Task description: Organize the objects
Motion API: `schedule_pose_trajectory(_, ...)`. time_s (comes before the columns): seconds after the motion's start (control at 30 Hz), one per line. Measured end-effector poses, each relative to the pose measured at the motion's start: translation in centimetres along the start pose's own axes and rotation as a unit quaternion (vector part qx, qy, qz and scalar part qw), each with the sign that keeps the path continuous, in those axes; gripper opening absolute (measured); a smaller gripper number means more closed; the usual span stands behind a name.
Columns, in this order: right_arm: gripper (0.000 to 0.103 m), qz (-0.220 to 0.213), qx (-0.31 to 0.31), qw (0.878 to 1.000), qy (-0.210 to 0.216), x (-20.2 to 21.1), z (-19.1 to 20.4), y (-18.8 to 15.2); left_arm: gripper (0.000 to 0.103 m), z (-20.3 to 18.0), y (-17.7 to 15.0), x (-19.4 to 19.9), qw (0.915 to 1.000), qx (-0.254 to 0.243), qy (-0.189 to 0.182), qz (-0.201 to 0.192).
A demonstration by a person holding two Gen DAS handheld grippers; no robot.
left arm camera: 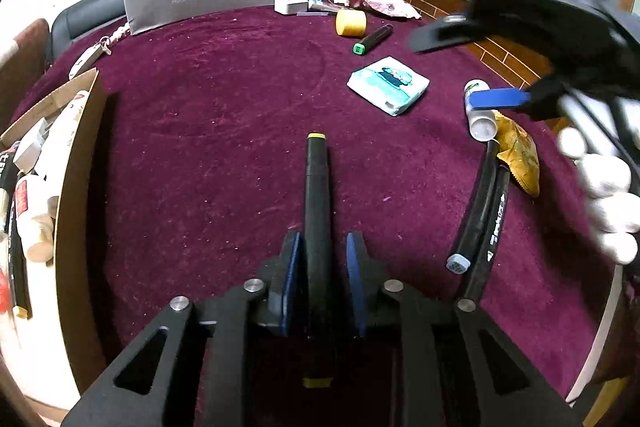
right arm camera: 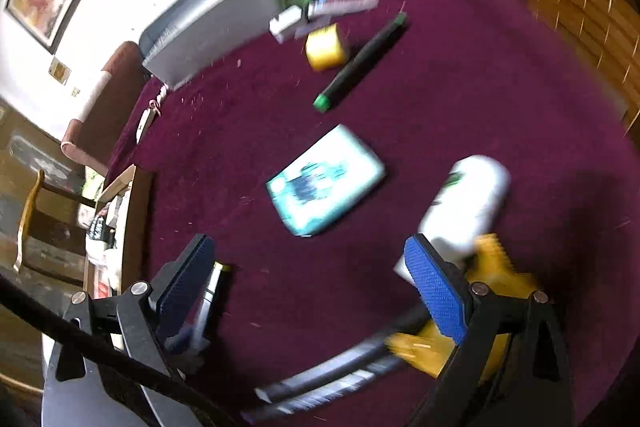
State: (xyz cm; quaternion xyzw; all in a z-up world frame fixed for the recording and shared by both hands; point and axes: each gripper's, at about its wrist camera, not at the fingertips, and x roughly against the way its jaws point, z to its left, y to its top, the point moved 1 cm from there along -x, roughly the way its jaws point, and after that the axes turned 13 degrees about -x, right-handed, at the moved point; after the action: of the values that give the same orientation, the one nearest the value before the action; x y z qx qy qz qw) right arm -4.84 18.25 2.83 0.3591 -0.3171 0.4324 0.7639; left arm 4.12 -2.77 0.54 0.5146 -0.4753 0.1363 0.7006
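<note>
Left wrist view: left gripper [left arm camera: 322, 247] fingers narrow around a black yellow-capped marker [left arm camera: 316, 187], small gaps either side.
Right gripper [right arm camera: 316, 259] fingers were wide apart, empty, above the maroon counter [right arm camera: 460, 99] near a tissue pack [right arm camera: 324, 179].

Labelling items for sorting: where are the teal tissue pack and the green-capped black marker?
Teal tissue pack [left arm camera: 389, 90], left wrist view, middle of top face.
Green-capped black marker [left arm camera: 373, 39], left wrist view, mid-barrel.

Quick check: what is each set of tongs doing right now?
Left tongs: nearly closed around the yellow-capped marker; whether the pads press on it cannot be told.
Right tongs: wide open, holding nothing.
</note>
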Motion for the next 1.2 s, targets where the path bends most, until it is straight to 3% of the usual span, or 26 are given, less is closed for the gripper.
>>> schedule_pose_trajectory(0.17, 0.094, 0.01, -0.051, 0.998, -0.036, -1.8, -0.3, 0.1, 0.02, 0.7, -0.3, 0.3, 0.9997, 0.014, -0.017, -0.006)
schedule_pose_trajectory(0.43, 0.094, 0.053, -0.051, 0.996, 0.058, 4.1, -2.7, -7.0, 0.02, 2.1, -0.4, 0.2, 0.996, 0.049, -0.072, -0.02)
schedule_pose_trajectory(0.53, 0.094, 0.077, -0.074, 0.988, 0.113, 3.8, -3.1, -7.6, 0.02, 2.2, -0.4, 0.2, 0.9954, 0.055, -0.076, -0.021)
schedule_pose_trajectory(0.6, 0.094, 0.071, -0.074, 0.988, 0.117, 3.1, -2.4, -7.4, 0.02, 2.2, -0.4, 0.2, 0.9958, 0.052, -0.073, -0.02)
schedule_pose_trajectory(0.67, 0.094, 0.073, -0.062, 0.991, 0.098, 2.2, -1.7, -7.3, 0.02, 1.9, -0.3, 0.3, 0.997, 0.043, -0.062, -0.017)
schedule_pose_trajectory(0.7, 0.094, 0.079, -0.059, 0.994, 0.049, 1.4, -1.6, -7.3, 0.02, 1.7, -0.3, 0.3, 0.9976, 0.037, -0.056, -0.015)
schedule_pose_trajectory(0.87, 0.092, 0.042, -0.051, 0.996, -0.056, 1.1, -1.1, -7.3, 0.02, 1.4, -0.3, 0.3, 0.998, 0.035, -0.052, -0.014)
schedule_pose_trajectory(0.93, 0.094, 0.049, -0.058, 0.994, -0.073, -0.3, -1.4, -7.3, 0.02, 1.6, -0.3, 0.3, 0.9973, 0.041, -0.058, -0.016)
schedule_pose_trajectory(0.97, 0.09, 0.031, -0.046, 0.995, -0.078, -0.1, -1.1, -7.2, 0.02, 1.7, -0.4, 0.3, 0.997, 0.044, -0.061, -0.017)
schedule_pose_trajectory(1.13, 0.082, -0.02, 0.056, 0.985, -0.161, -1.9, 1.9, -8.6, 0.02, 1.9, -0.4, 0.2, 0.9964, 0.049, -0.067, -0.018)
schedule_pose_trajectory(1.2, 0.073, -0.019, 0.062, 0.99, -0.125, -1.5, 1.9, -8.7, 0.02, 2.2, -0.4, 0.2, 0.9957, 0.054, -0.073, -0.02)
